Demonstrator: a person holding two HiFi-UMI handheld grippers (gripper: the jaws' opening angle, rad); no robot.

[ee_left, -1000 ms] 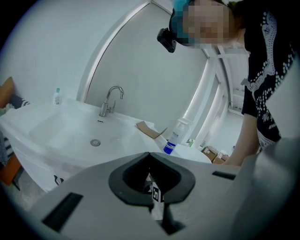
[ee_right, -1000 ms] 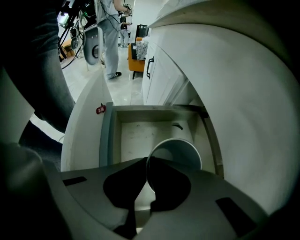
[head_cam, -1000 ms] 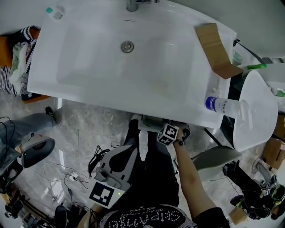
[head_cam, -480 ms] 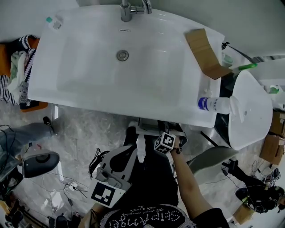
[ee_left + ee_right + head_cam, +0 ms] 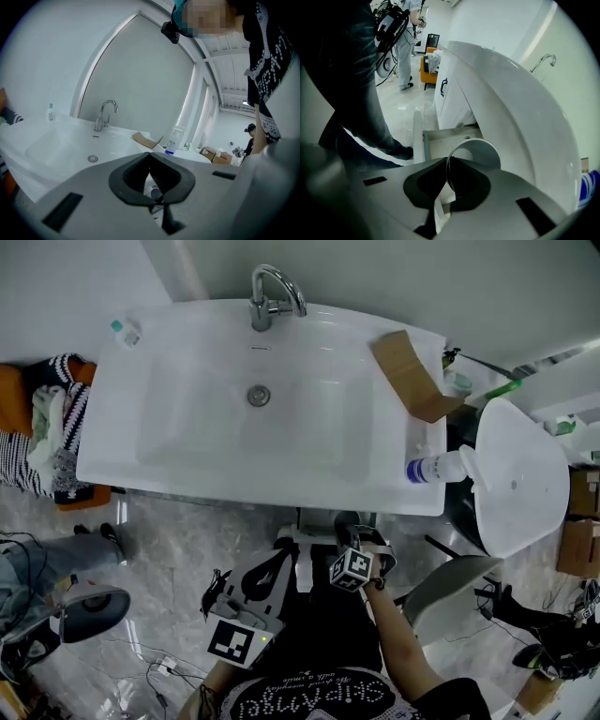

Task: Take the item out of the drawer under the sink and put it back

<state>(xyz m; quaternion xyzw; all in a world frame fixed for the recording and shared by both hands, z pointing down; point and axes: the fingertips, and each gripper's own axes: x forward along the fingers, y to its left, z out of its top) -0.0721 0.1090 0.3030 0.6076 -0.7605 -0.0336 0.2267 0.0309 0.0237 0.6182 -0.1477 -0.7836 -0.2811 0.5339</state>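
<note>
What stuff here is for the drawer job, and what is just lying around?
For the job:
- white cup, pinched at its rim by the right hand-held gripper
- open drawer under the sink

Just lying about:
- cardboard piece
- blue-labelled bottle
- small bottle
- heap of clothes

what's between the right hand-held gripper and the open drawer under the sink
A white cup: the right hand-held gripper pinches its rim and it hangs over the drawer, as the right gripper view shows.
</note>
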